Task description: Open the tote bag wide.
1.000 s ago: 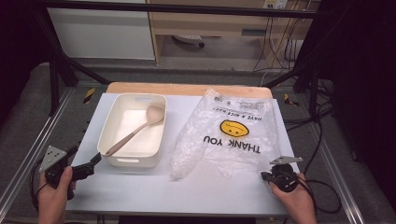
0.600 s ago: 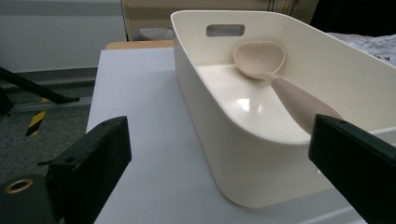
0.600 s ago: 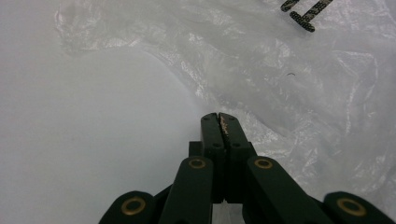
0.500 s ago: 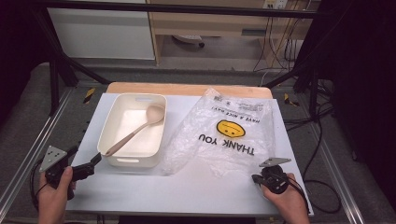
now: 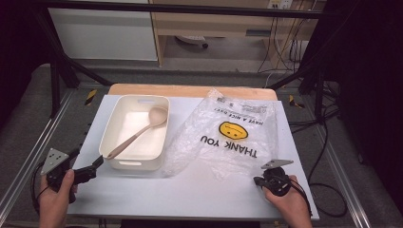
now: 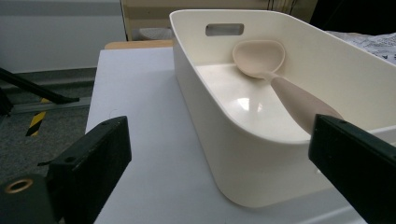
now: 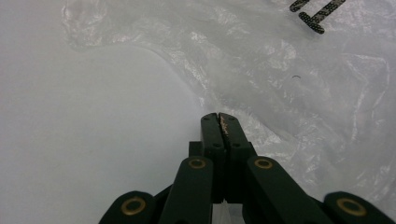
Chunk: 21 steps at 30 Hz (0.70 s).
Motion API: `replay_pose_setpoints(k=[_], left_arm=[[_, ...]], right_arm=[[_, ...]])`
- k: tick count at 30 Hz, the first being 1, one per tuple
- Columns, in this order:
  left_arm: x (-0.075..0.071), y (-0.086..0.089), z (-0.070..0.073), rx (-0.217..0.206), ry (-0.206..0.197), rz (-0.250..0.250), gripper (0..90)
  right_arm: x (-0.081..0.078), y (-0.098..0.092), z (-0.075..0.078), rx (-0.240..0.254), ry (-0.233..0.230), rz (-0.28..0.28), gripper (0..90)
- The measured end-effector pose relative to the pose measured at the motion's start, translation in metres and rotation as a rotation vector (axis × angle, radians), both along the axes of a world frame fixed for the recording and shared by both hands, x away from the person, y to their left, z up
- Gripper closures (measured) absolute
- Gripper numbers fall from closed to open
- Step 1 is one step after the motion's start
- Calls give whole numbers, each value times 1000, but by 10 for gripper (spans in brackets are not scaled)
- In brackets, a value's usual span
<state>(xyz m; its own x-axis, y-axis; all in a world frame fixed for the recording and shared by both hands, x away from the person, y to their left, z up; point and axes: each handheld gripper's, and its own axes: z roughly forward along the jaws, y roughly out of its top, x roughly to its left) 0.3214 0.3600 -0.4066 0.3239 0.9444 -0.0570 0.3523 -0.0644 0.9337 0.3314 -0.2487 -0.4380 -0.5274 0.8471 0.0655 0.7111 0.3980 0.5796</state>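
Observation:
A clear plastic bag (image 5: 228,142) printed with a yellow smiley face and "THANK YOU" lies crumpled on the white table top (image 5: 199,202). My right gripper (image 5: 257,180) sits at the bag's near right edge, jaws pressed together on the thin film (image 7: 289,70); in the right gripper view its tips (image 7: 219,117) meet at the bag's rim. A white plastic tub (image 5: 112,128) holds a beige spoon (image 5: 138,135), bowl toward the far end. My left gripper (image 5: 96,165) stands open just before the tub's near left corner (image 6: 210,107), with the spoon (image 6: 259,56) beyond it.
A wooden strip (image 5: 190,90) runs along the table's far edge. Metal frame rails flank both sides, and cables (image 5: 328,142) trail on the floor to the right. White table surface stretches between the two hands.
My right gripper has shifted a little to the left, and the bag's near part has spread out and flattened toward it. The left gripper, tub and spoon have kept still.

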Motion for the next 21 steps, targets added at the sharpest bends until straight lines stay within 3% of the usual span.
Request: replay_pose_setpoints(k=[7,16,21], left_arm=[[0,0,0,0,-1,1,55],[0,0,0,2,-2,2,56],[0,0,0,4,-1,2,55]], right_arm=[[1,1,0,-2,-11,6,871],[-3,12,10,13,-110,51,436],[4,36,14,35,-151,90,250]])
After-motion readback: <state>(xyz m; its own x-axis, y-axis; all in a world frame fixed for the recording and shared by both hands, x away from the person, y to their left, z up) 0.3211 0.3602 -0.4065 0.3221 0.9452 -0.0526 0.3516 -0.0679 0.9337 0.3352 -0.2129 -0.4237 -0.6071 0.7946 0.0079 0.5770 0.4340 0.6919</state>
